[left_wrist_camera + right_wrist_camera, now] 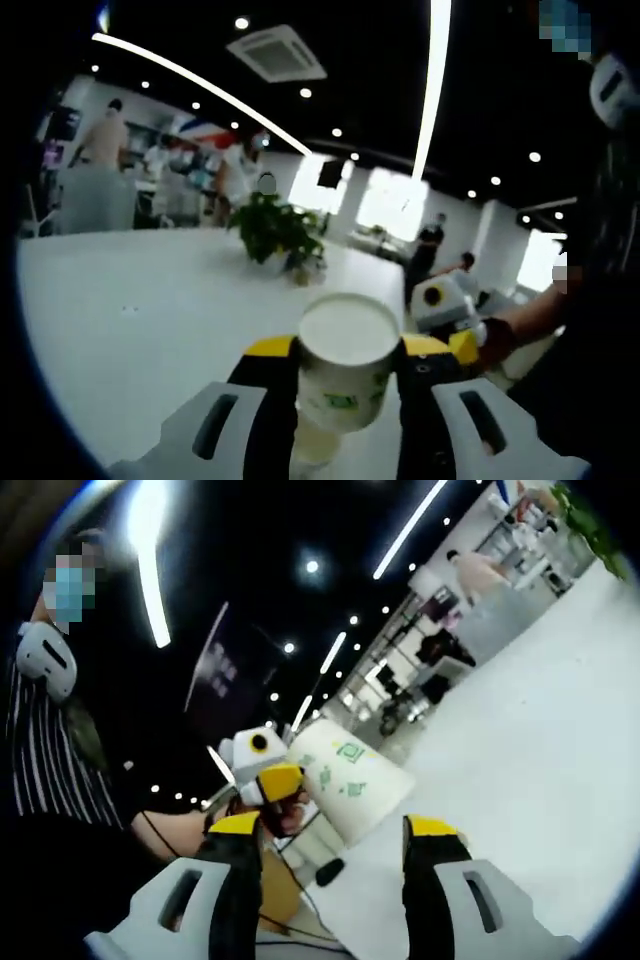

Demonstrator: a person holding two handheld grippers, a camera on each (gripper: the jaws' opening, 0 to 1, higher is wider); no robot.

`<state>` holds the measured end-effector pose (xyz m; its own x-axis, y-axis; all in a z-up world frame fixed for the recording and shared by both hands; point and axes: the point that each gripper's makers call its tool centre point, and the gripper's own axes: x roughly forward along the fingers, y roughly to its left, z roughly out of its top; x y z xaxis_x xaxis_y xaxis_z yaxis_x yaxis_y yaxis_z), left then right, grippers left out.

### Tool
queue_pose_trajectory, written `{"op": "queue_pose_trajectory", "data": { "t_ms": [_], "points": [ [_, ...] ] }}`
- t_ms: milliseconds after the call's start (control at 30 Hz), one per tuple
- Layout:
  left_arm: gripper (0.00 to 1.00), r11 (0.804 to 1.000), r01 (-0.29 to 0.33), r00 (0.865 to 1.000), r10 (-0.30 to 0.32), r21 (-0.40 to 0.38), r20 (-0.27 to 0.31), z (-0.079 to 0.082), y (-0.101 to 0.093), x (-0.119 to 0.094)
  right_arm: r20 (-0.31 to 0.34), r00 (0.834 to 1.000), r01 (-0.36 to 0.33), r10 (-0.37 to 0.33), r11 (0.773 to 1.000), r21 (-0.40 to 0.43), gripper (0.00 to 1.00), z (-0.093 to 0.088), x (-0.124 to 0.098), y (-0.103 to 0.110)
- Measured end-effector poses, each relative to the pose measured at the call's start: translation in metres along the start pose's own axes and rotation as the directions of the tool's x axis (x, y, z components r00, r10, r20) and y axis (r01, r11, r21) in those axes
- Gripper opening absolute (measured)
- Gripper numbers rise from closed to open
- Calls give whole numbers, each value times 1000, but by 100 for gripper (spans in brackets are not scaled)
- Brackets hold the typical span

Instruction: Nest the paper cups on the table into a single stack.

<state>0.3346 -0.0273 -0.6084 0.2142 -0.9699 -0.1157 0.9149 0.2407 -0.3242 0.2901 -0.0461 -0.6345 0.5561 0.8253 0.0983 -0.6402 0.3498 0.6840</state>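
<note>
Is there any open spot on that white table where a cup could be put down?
Yes. In the left gripper view, the table is bare from the potted plant toward the left gripper, which holds a paper cup. In the right gripper view, the tabletop right of that cup is bare too. It's crowded around the left gripper and right gripper.

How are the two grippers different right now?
The left gripper is shut on a paper cup; the right gripper holds nothing. The left gripper's jaws press the cup's sides, while the right gripper's jaws stand apart with a gap between them. In the right gripper view, the cup sits beyond the right gripper's tips, held by the left gripper. Both have yellow-tipped black jaws on white bodies.
</note>
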Motion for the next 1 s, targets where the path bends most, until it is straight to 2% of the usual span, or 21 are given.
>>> {"op": "queue_pose_trajectory", "data": {
  "t_ms": [467,700,833,1000],
  "points": [
    [37,1000,17,1000,-17,-15,1,-5,-2,-7,40,999,-34,33,999,36,41,9,-1,3],
    [37,997,46,999,-45,-59,20,-4,-5,-12,50,997,-59,57,997,42,30,14,-3,6],
    [37,994,71,997,-67,-83,50,1,-9,-14,70,993,-100,96,993,58,23,20,-3,12],
    [37,992,90,995,-85,-87,58,3,-13,-16,91,989,-126,118,989,83,15,24,-3,14]
  ]
}}
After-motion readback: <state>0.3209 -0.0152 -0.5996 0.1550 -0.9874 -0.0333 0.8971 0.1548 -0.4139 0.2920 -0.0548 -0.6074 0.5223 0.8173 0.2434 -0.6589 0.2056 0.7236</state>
